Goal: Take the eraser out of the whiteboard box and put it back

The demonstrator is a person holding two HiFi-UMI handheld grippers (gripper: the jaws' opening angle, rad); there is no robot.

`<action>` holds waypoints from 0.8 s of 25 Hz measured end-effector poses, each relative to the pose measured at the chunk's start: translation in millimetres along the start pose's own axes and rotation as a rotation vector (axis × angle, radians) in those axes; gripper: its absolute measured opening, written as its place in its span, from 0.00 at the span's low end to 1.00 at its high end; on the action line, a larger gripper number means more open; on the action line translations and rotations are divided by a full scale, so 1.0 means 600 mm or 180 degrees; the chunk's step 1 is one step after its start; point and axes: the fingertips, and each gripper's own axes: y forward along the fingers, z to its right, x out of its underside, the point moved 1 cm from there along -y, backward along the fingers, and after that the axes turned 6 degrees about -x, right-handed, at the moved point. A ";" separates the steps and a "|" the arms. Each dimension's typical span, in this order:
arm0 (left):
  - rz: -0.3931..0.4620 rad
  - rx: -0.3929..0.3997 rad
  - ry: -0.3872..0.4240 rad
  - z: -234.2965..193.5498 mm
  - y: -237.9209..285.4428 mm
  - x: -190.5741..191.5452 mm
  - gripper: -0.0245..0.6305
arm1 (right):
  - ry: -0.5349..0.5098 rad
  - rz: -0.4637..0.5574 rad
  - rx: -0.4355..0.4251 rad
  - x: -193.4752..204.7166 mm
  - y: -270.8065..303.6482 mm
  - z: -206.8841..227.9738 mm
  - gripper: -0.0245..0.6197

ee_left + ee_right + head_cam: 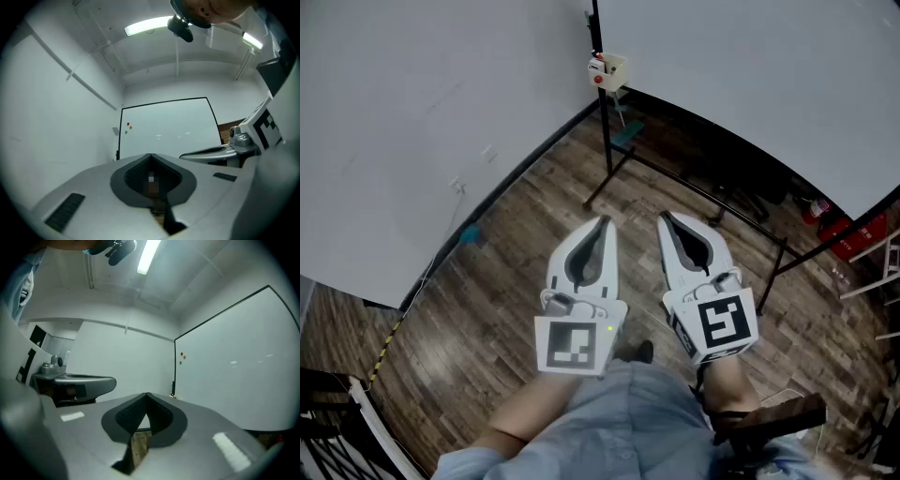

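Both tools are clenched on nothing. The left gripper (602, 222) and the right gripper (664, 217) are held side by side near the person's body, about level, well above the wooden floor (516, 272). In each gripper view the two jaws meet at their tips, and only the hollow between the dark pads stays open behind the tips. Both point toward the far whiteboard (750, 84), which stands on a black stand (607, 141) beside the pale wall (403, 122) on the left. A small cream whiteboard box (607, 67) with a red patch on its front sits at the board's lower left corner, far from both grippers and well apart from them. The eraser cannot be made out at this range, so I cannot tell whether it lies in that box. Three small coloured dots (127, 127) sit near the board's left edge.
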 end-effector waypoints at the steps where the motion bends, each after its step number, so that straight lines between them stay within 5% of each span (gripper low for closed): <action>1: 0.0000 0.0001 0.0004 0.002 0.000 0.001 0.04 | 0.0006 -0.0006 0.0015 -0.001 -0.001 0.002 0.04; 20: 0.0024 -0.0054 0.0120 0.056 0.030 -0.001 0.04 | 0.0003 0.0118 -0.0081 0.000 -0.028 0.054 0.04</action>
